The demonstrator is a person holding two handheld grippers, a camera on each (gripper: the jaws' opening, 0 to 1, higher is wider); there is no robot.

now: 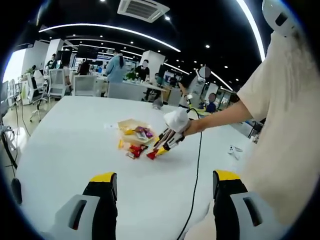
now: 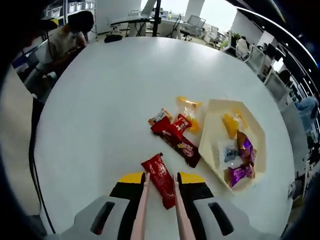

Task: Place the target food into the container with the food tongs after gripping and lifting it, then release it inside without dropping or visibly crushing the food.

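My right gripper (image 2: 162, 178) is shut on pale pink food tongs (image 2: 141, 210), whose two arms run forward along both long sides of a red snack packet (image 2: 161, 181). I cannot tell whether the packet rests on the table or is lifted. To its right stands a cream tray-like container (image 2: 209, 131) with several wrapped snacks inside. More packets (image 2: 177, 136) lie between the two. In the left gripper view a gloved hand holds the right gripper (image 1: 167, 140) over the red packet (image 1: 151, 154), near the container (image 1: 131, 123). My left gripper (image 1: 165, 187) hangs open over bare table.
The big white table (image 2: 100, 100) has room to the left of the snacks. A black cable (image 1: 198, 160) runs across the table towards me. A small white object (image 1: 235, 149) lies at the right. Desks, chairs and people stand beyond the far edge.
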